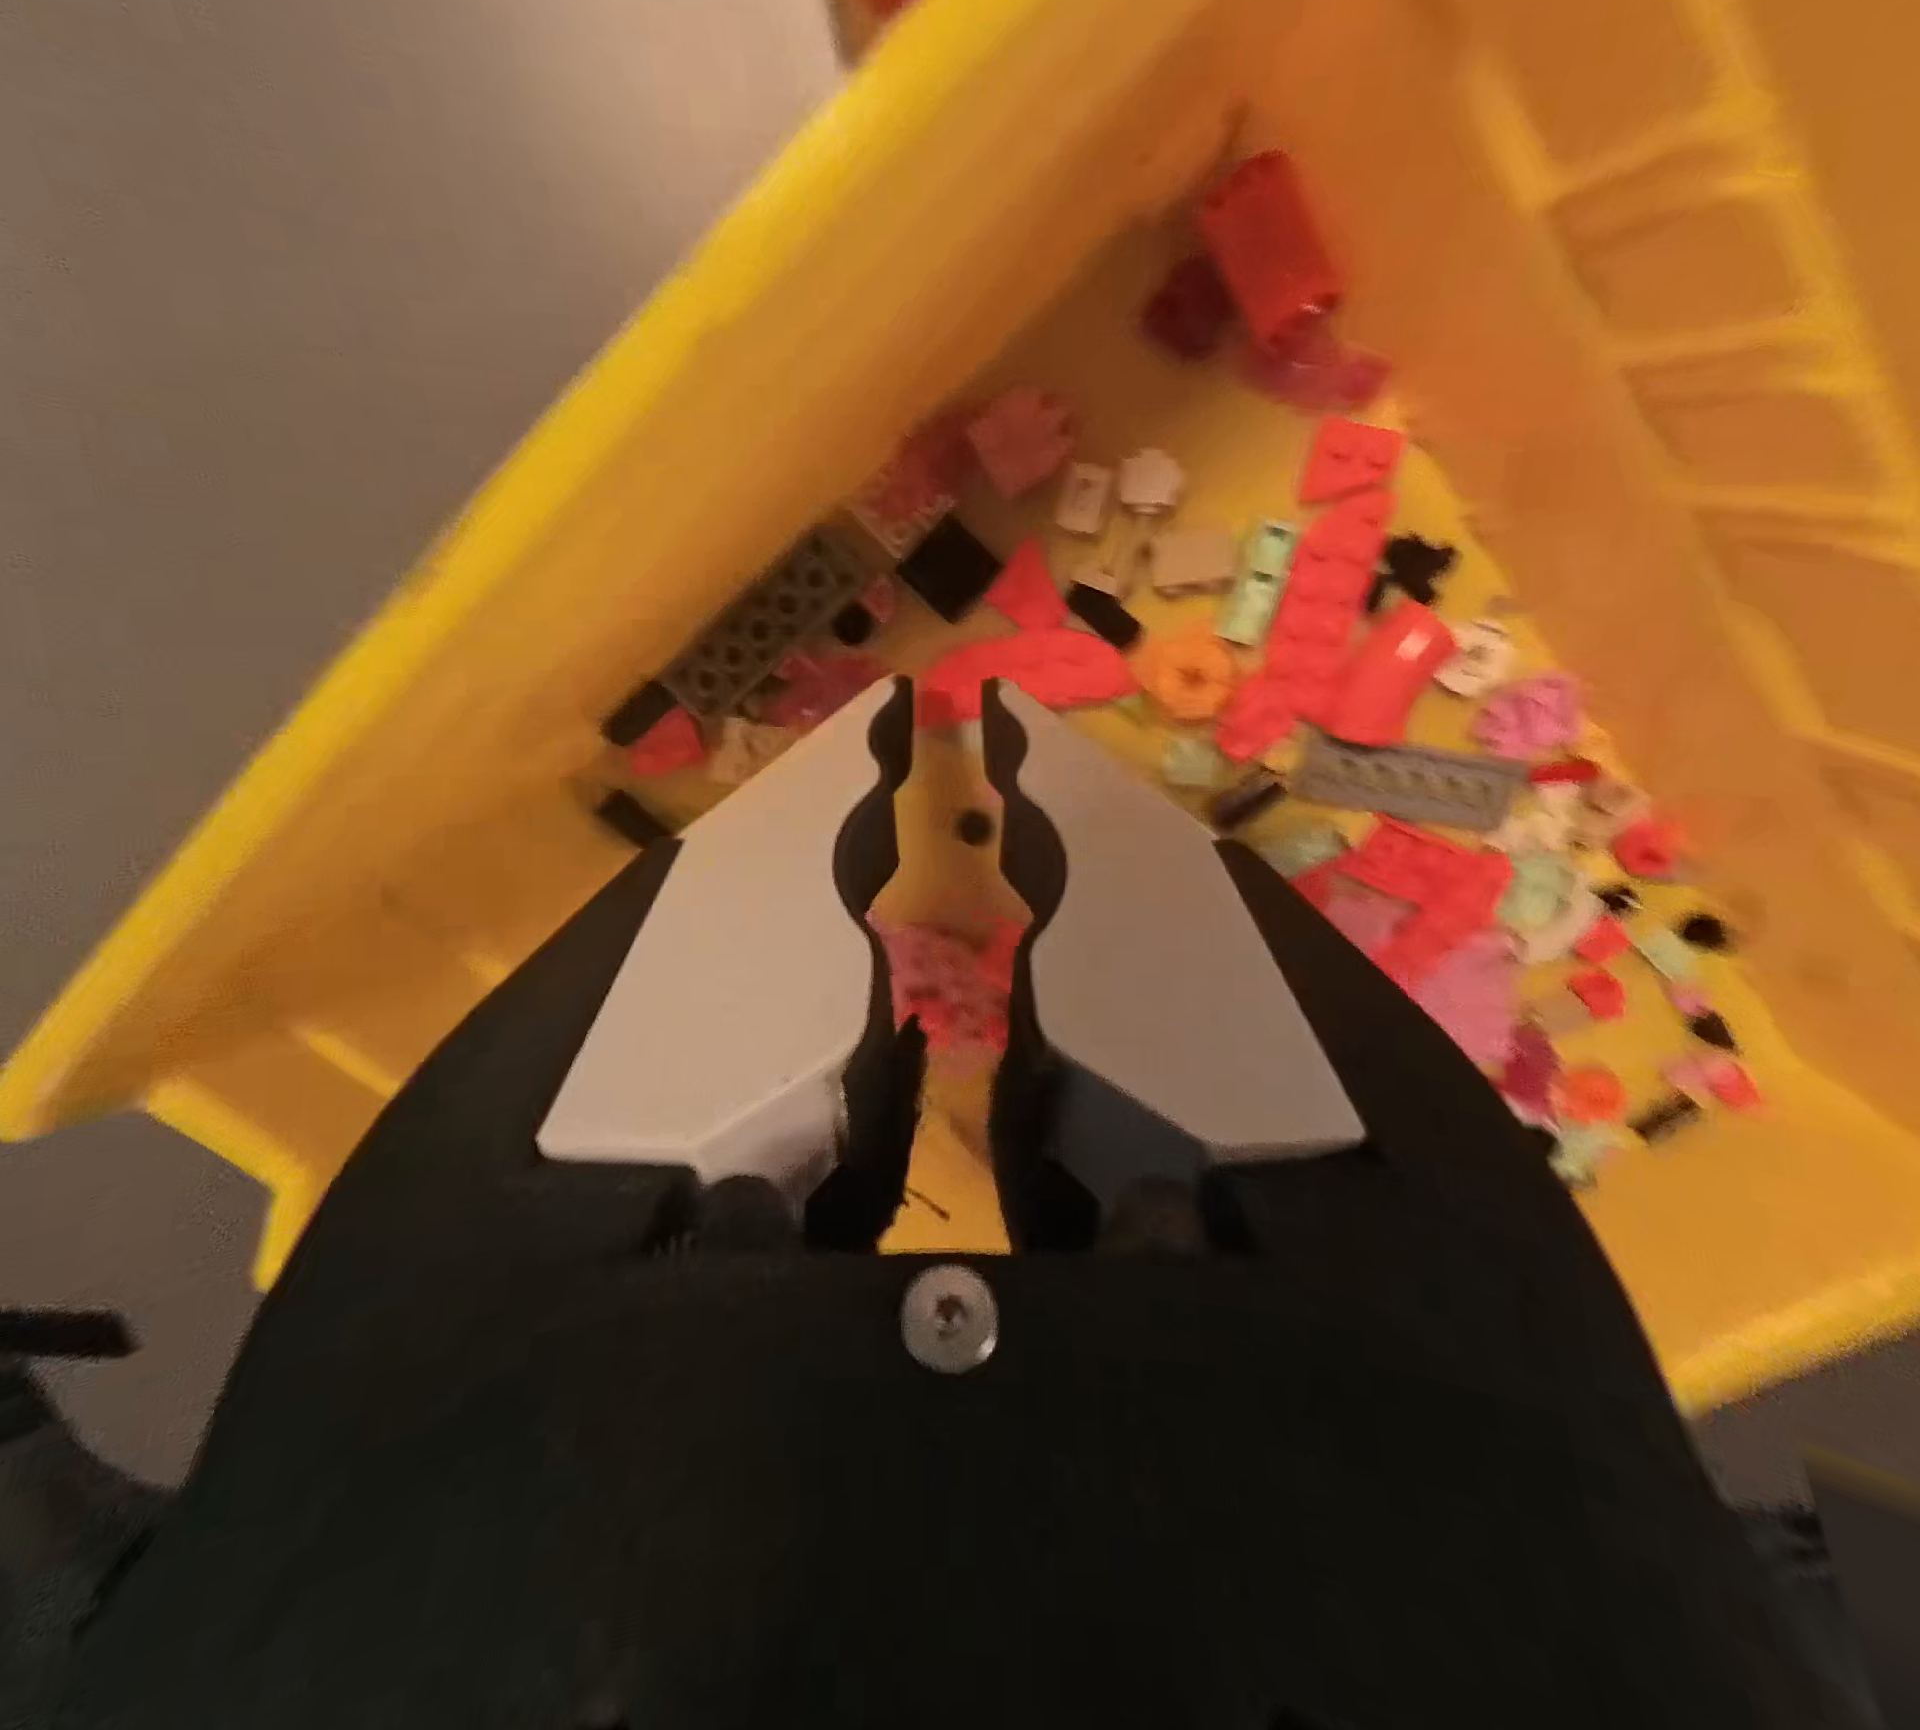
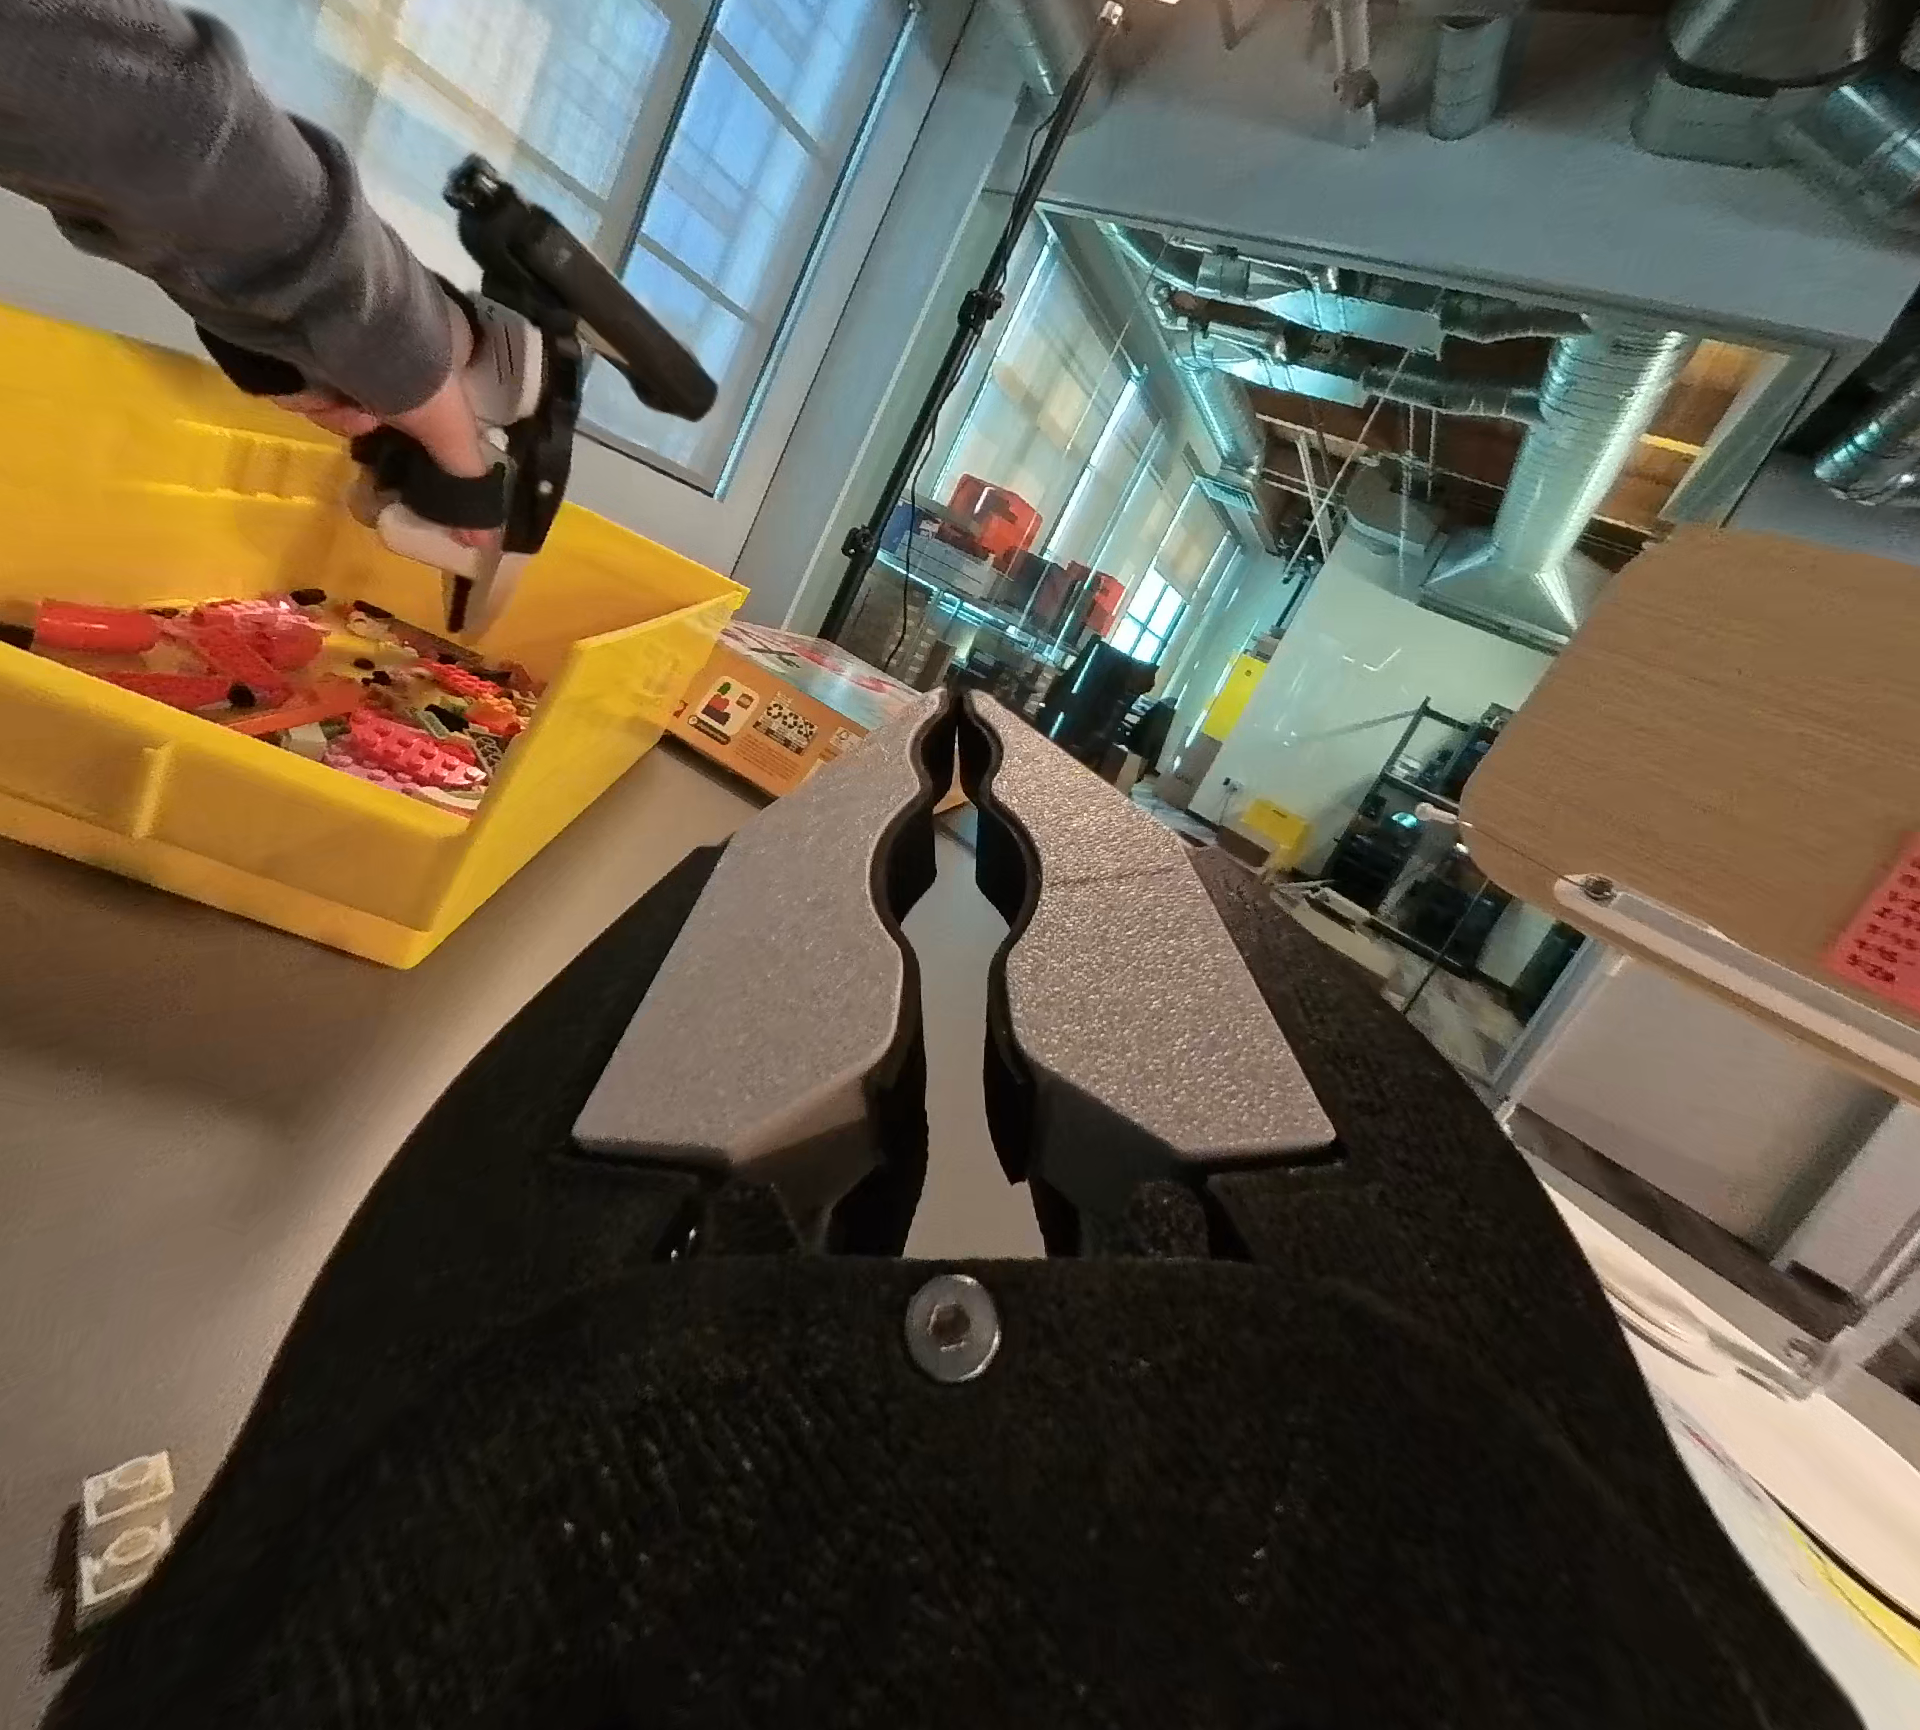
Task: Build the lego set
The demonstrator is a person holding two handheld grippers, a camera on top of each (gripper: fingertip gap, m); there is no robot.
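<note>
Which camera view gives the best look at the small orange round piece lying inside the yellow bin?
The left wrist view: the orange round piece lies in plain sight on the floor of the yellow bin, beside red plates. The right wrist view shows the bin from the side; the piece cannot be picked out there.

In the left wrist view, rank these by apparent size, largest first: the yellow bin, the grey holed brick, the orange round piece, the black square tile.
1. Yellow bin
2. Grey holed brick
3. Black square tile and orange round piece look about alike; motion blur prevents ranking.
</note>
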